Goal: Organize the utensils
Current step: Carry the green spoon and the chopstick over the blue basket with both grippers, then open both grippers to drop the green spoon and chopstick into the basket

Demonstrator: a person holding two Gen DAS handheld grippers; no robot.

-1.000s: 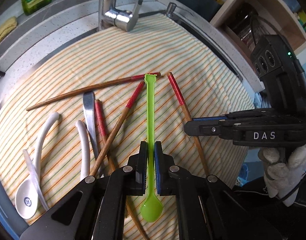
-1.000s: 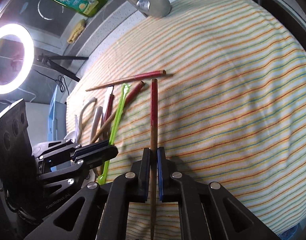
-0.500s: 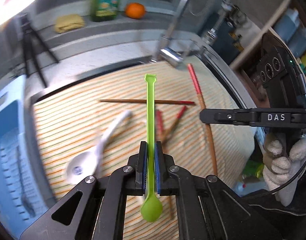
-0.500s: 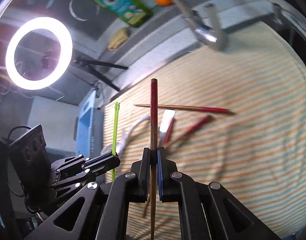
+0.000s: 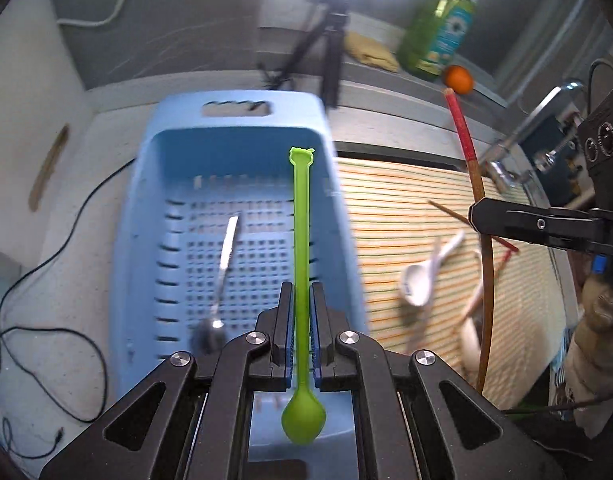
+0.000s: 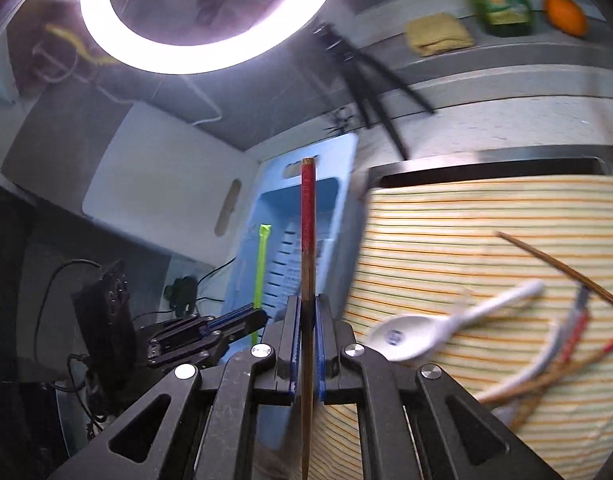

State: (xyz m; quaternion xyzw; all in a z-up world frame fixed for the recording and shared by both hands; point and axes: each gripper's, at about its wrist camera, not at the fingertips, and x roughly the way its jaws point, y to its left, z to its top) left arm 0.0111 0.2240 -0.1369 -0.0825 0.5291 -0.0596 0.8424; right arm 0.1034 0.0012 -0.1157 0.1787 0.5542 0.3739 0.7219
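Observation:
My left gripper (image 5: 302, 300) is shut on a green plastic spoon (image 5: 301, 240), held lengthwise above the blue perforated basket (image 5: 146, 216). A metal spoon (image 5: 222, 272) lies in the basket. My right gripper (image 6: 306, 312) is shut on a red-tipped wooden chopstick (image 6: 307, 216), raised above the striped cloth's left edge near the basket (image 6: 338, 160). The chopstick (image 5: 472, 168) and right gripper (image 5: 472, 216) show at the right of the left wrist view; the green spoon (image 6: 260, 264) and left gripper (image 6: 262, 316) show at the left of the right wrist view.
White ceramic spoons (image 6: 426, 330) (image 5: 426, 276) and more chopsticks (image 6: 562, 268) lie on the striped cloth (image 6: 486, 216) over the sink. A ring light (image 6: 186, 40) on a tripod, a soap bottle (image 5: 438, 36), an orange (image 5: 458, 80), a faucet (image 5: 526, 144) and cables (image 5: 46, 320) surround the area.
Both grippers have swung left from the striped cloth toward the blue basket, carrying the green spoon and the chopstick. The basket now fills the left wrist view.

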